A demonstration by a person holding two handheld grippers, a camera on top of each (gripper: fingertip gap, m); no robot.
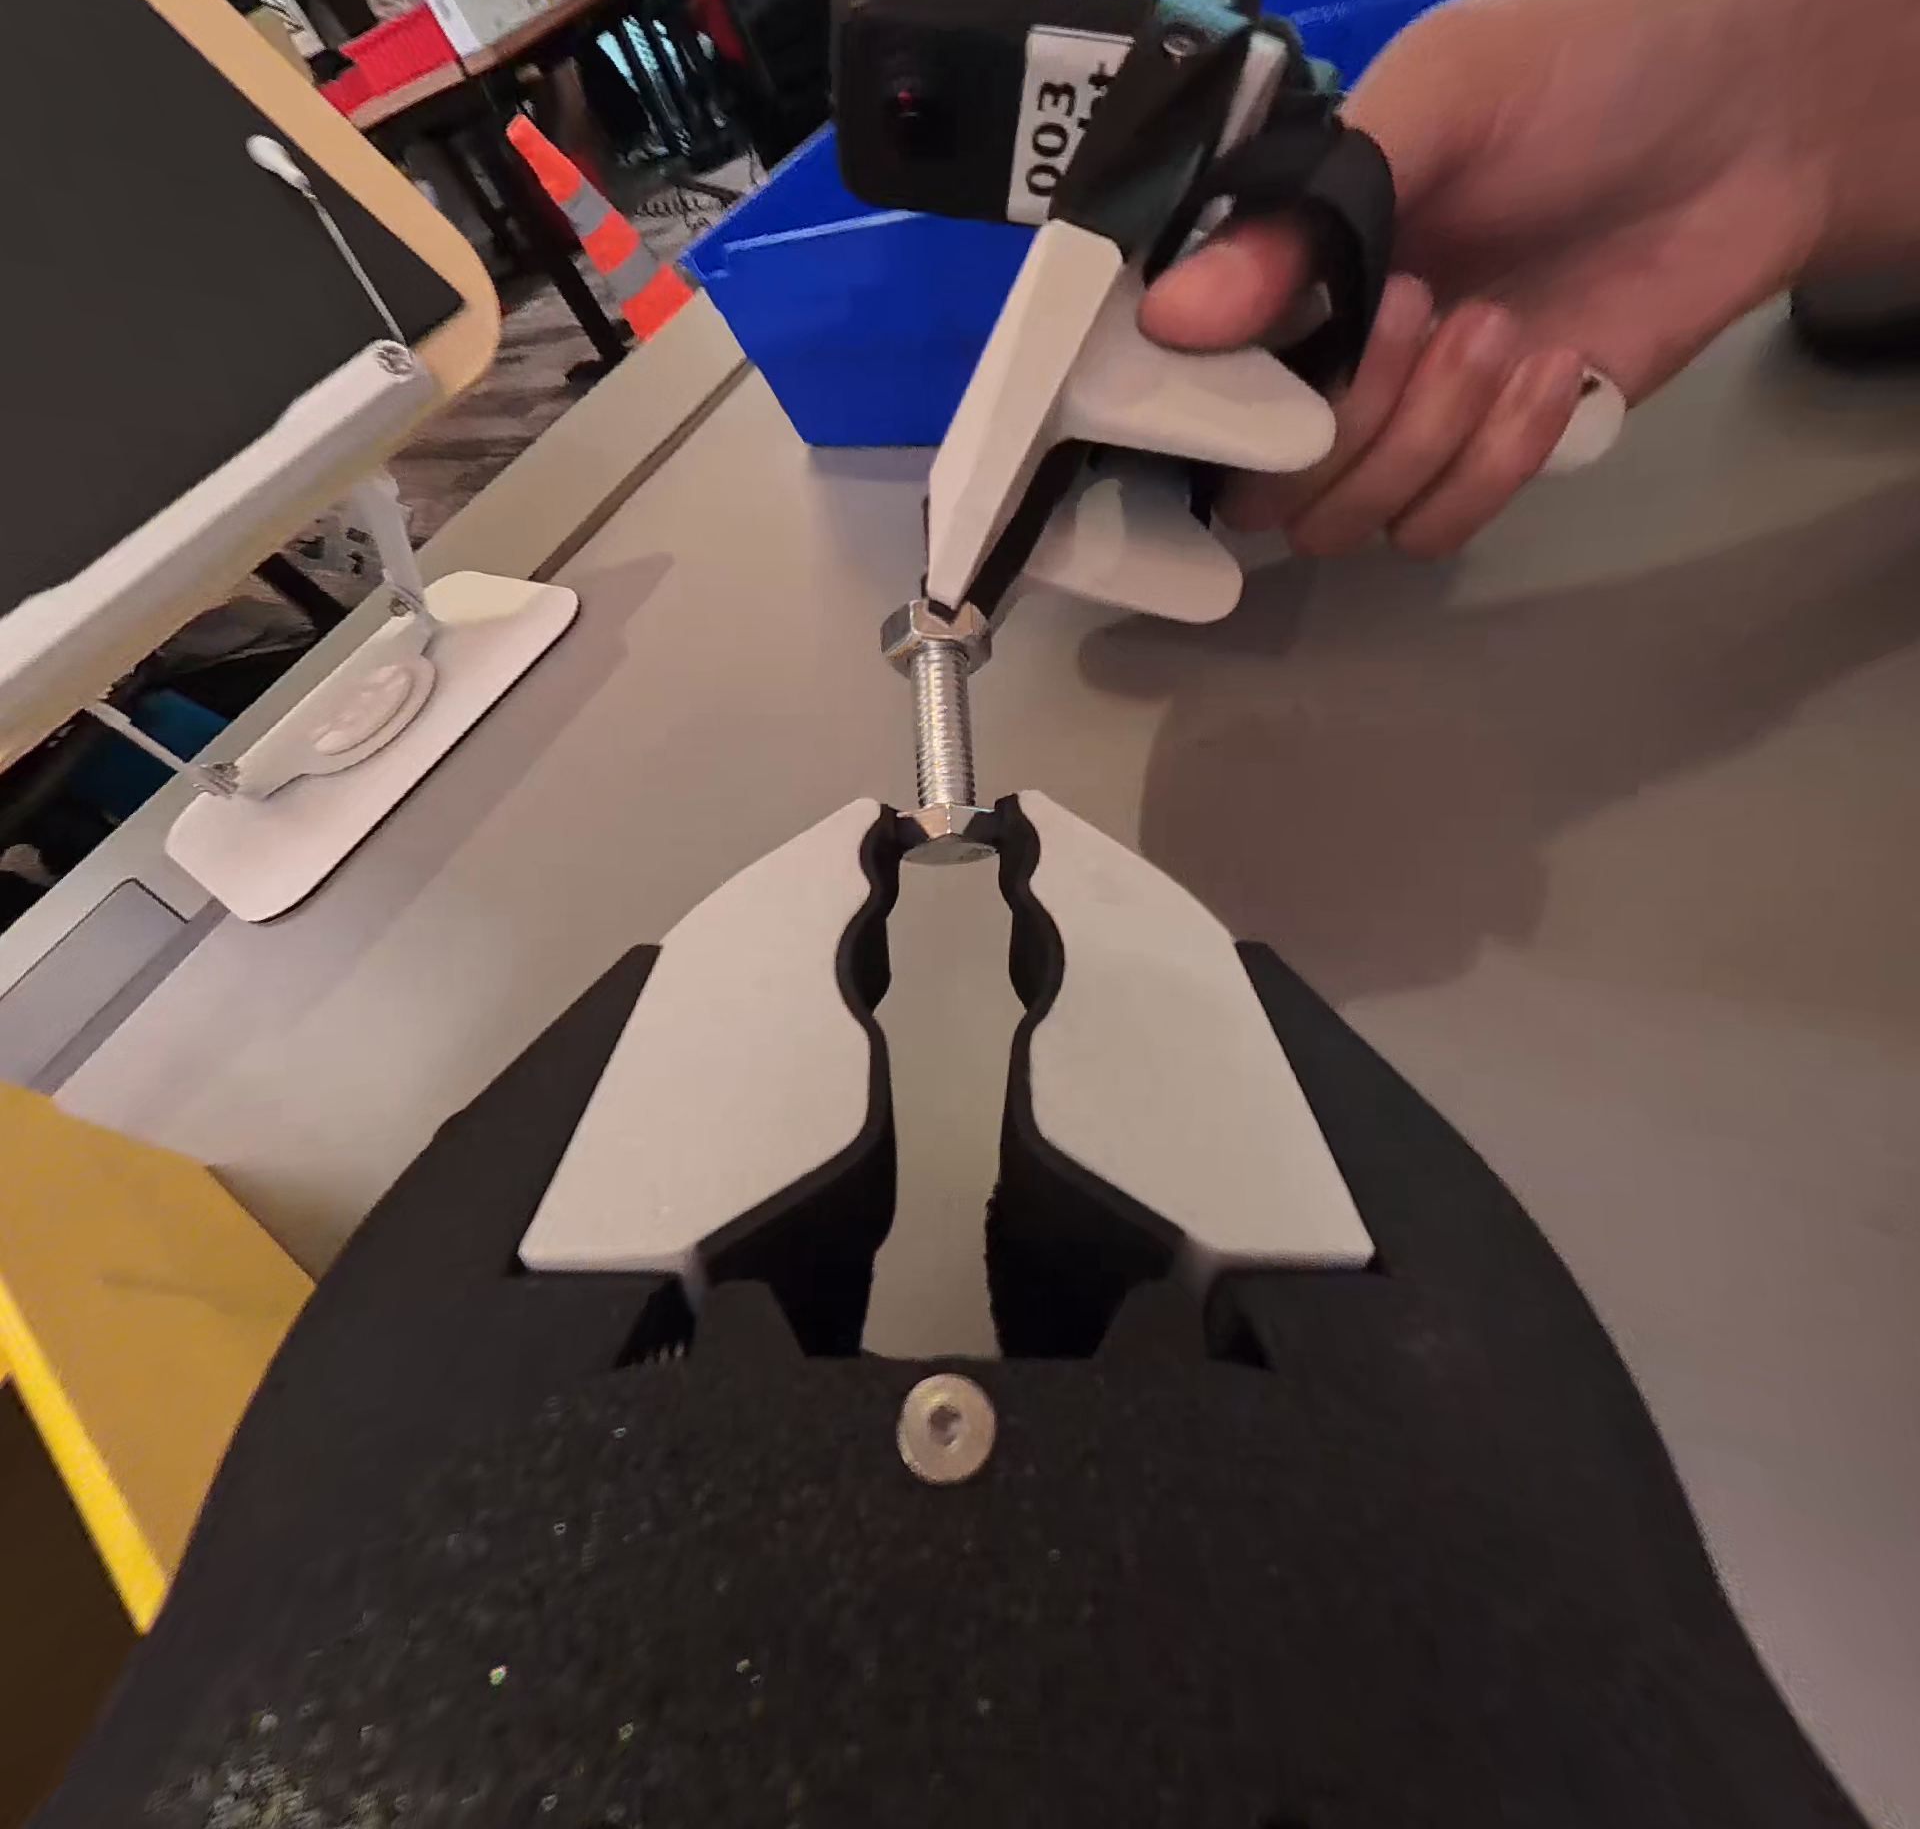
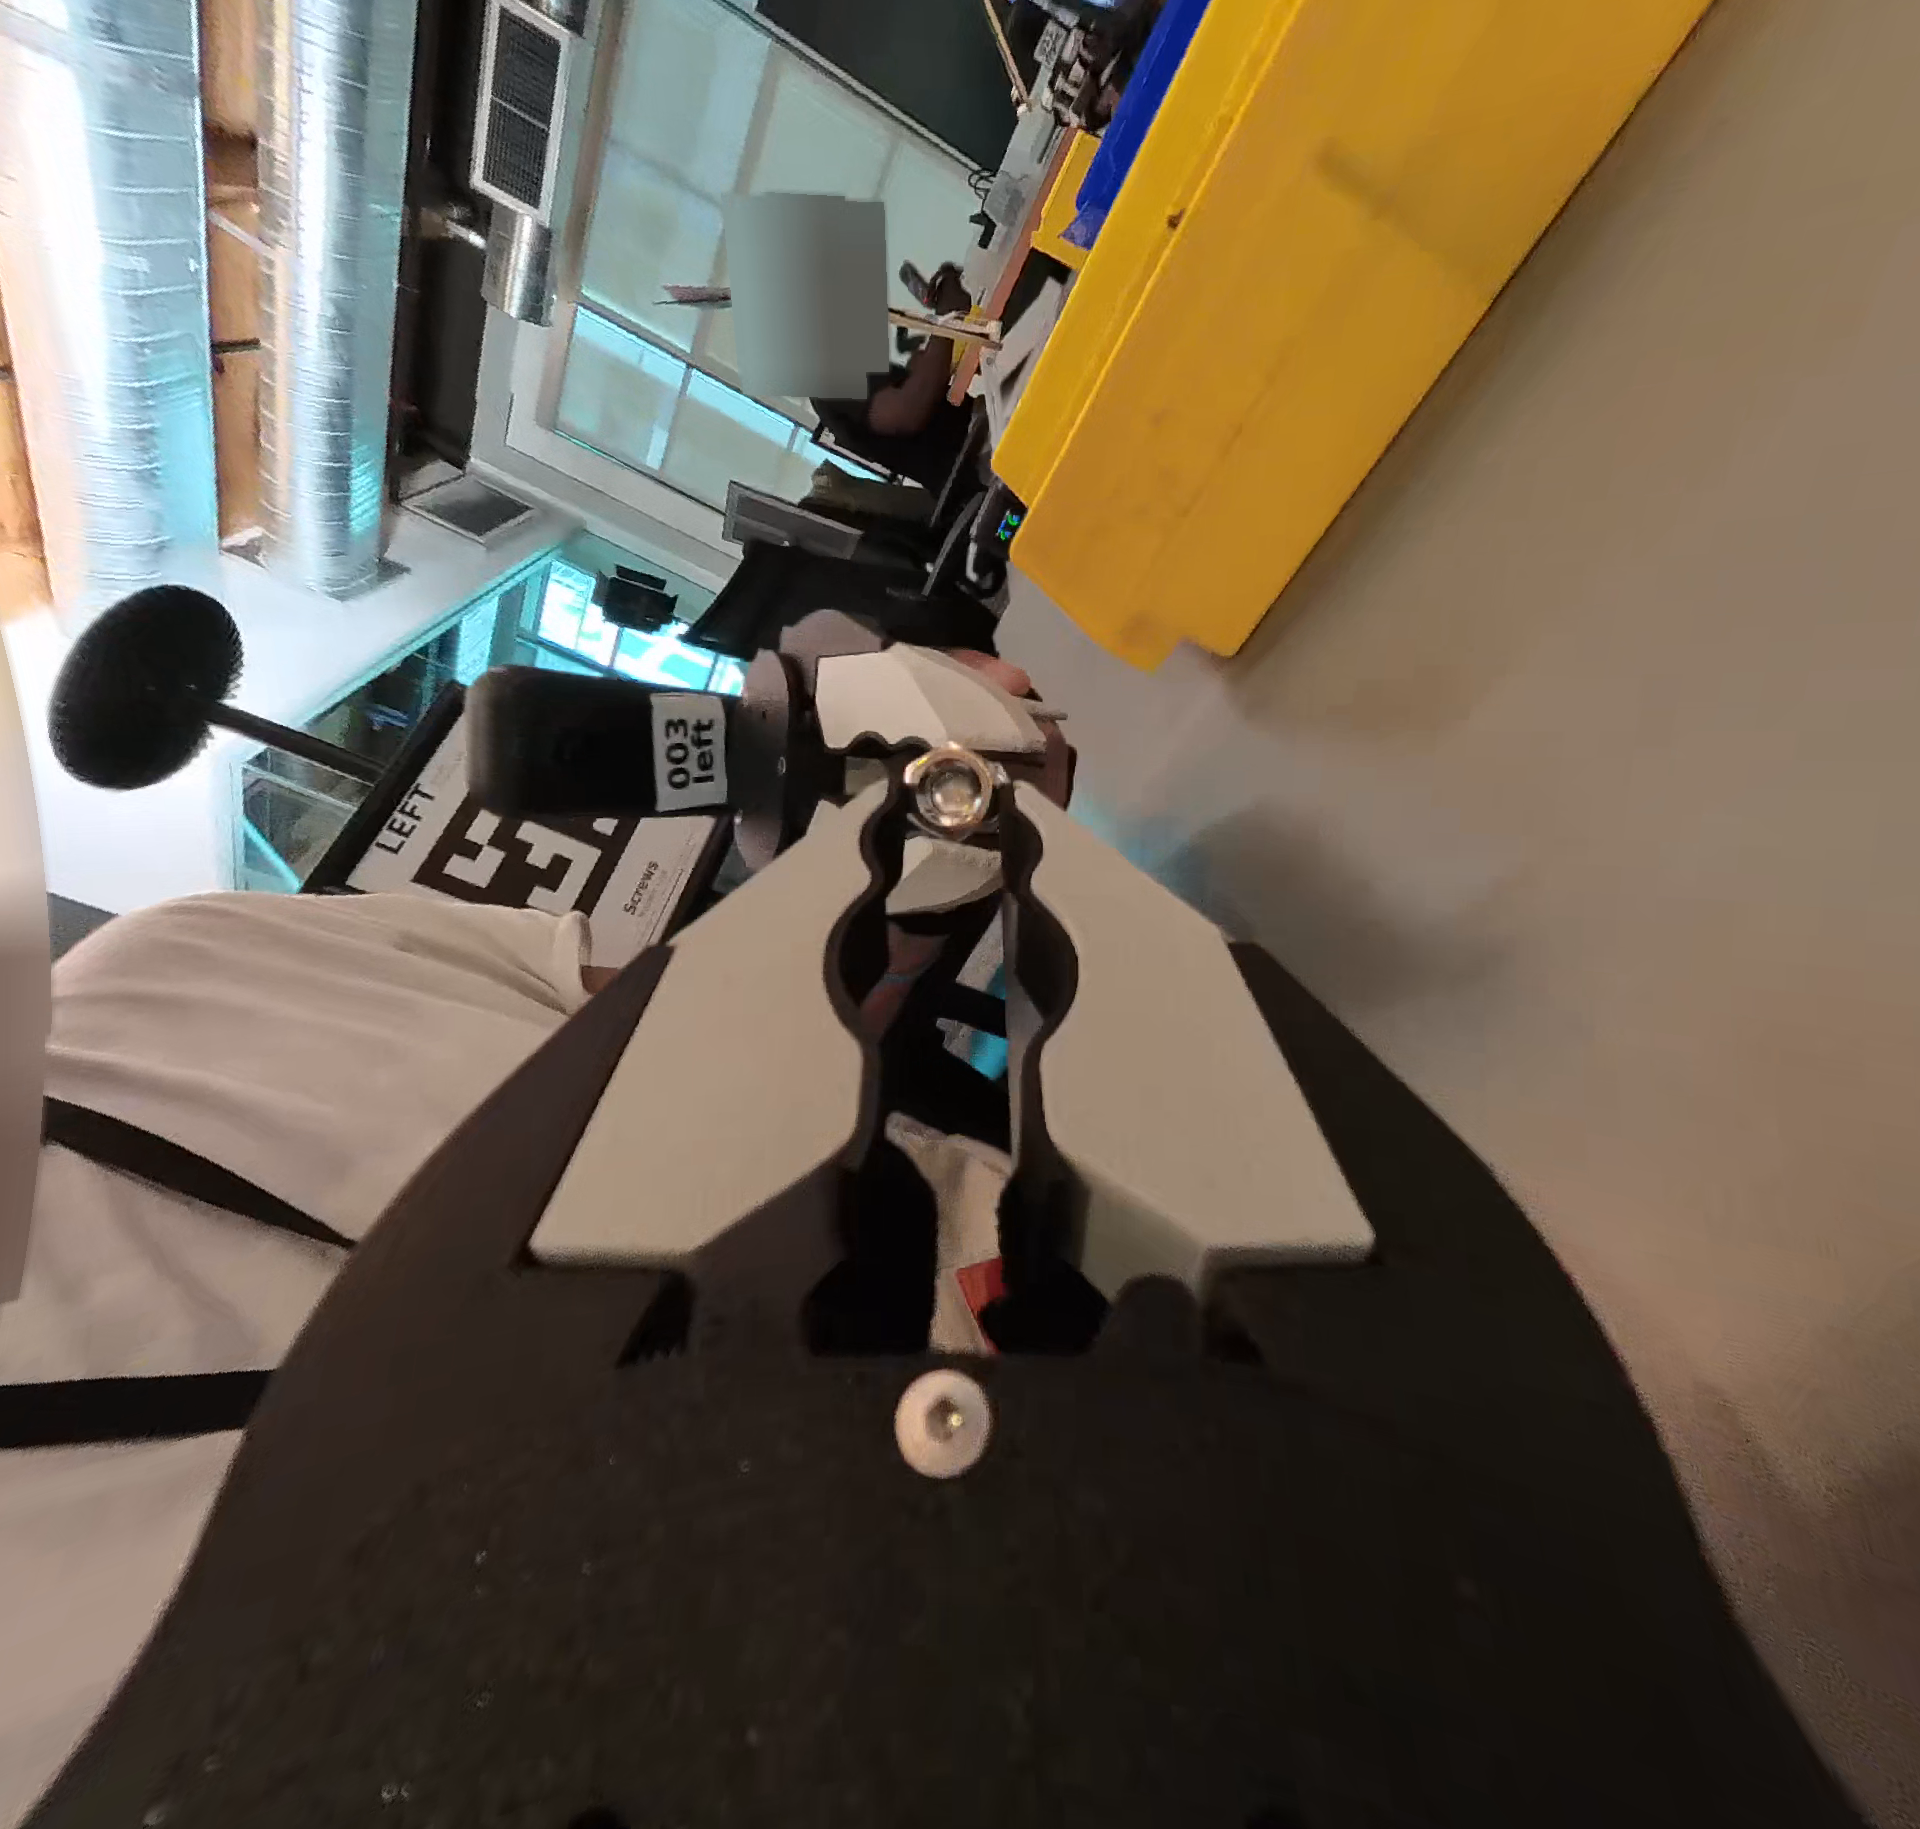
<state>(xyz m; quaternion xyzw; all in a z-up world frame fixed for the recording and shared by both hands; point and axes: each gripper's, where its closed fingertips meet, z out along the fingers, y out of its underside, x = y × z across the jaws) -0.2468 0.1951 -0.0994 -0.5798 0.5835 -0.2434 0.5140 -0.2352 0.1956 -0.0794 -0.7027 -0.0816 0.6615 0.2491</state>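
left gripper [image 1: 948,823] pinching the hex head of a silver threaded steel bolt [image 1: 941,730] at its fingertips, right gripper [image 2: 948,792] just ahead clamping the silver hex nut [image 2: 948,792] on the bolt's far end, beige table [image 1: 1455,948] beneath, blue plastic bin [image 1: 862,325] beyond

Shiny threaded metal bolt [image 1: 941,730] and nut [image 1: 933,628]; glossy blue plastic bin [image 1: 862,325]; matt table [image 1: 1455,1052].

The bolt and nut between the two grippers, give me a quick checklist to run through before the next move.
1. Left gripper clamped on the bolt head: ok.
2. Right gripper clamped on the nut: ok.
3. Nut sits on the bolt's far end: ok.
4. Threads engaged: cannot tell.
5. Bolt clear of the table: ok.
6. Blue bin away from the bolt: ok.
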